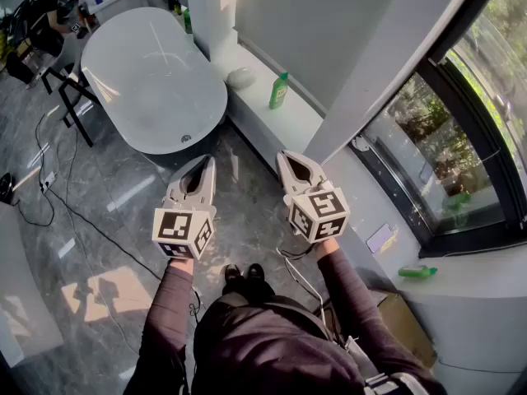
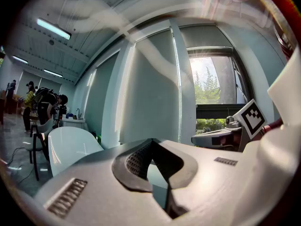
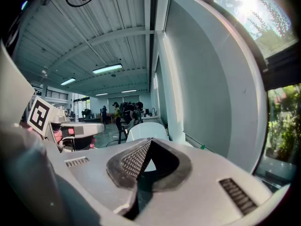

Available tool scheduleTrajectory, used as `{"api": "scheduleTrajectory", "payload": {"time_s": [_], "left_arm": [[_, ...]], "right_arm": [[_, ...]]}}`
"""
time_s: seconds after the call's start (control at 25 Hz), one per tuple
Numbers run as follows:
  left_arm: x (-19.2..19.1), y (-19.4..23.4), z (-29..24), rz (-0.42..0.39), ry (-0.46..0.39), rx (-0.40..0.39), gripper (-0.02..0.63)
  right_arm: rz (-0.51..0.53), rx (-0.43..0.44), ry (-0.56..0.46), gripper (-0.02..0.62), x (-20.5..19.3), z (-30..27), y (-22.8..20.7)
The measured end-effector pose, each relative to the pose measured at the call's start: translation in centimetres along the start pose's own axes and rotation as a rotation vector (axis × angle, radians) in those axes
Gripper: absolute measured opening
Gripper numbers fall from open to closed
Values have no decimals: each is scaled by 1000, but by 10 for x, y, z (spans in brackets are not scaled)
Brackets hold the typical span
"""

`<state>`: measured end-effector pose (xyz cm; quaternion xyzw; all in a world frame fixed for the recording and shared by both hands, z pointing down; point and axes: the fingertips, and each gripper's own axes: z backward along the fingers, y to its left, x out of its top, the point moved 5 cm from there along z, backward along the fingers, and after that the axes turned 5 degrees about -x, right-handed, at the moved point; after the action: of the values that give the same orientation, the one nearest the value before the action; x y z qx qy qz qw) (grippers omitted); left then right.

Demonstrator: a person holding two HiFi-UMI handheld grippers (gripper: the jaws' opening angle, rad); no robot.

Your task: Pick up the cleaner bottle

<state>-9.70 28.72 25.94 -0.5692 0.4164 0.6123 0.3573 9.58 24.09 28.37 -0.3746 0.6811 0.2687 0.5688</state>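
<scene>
- The left claw (image 1: pixel 202 171) is pressed shut with nothing between its pads; its own view shows only the room past the tips.
- The right claw (image 1: pixel 292 164) is also closed tip to tip and empty, tilted slightly downward.
- Both claws are held side by side in front of the person, over the dark floor (image 1: pixel 123 212), and neither touches anything.
- The bottle (image 1: pixel 279 91), green and upright, stands on the white ledge (image 1: pixel 290 123) at about 12 o'clock from the right claw and well apart from it. In the right gripper view it is only a small green speck on that ledge.
- A white rounded thing (image 1: pixel 240 77) lies on the same ledge, at 10 o'clock from the bottle and near it.
- The tub (image 1: pixel 148 81) sits at 11 o'clock from the left claw, just beside the ledge.
- A second green bottle (image 1: pixel 418 271) lies on its side on the sill at 4 o'clock from the right claw. Which of the two the task means cannot be told, though the upright one lies straight ahead.
- Progress: by my reading the task has barely begun, with no approach finished, no claw opened and no grasp made.
- Left to do: bring a claw to the bottle, open it around the body, close and lift.
</scene>
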Motion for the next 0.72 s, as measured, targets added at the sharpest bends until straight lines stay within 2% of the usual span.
{"api": "scheduleTrajectory", "payload": {"time_s": [0.72], "left_arm": [[-7, -1, -19, 5, 27, 8, 8]], "right_arm": [[-14, 20, 10, 2, -3, -9, -16]]}}
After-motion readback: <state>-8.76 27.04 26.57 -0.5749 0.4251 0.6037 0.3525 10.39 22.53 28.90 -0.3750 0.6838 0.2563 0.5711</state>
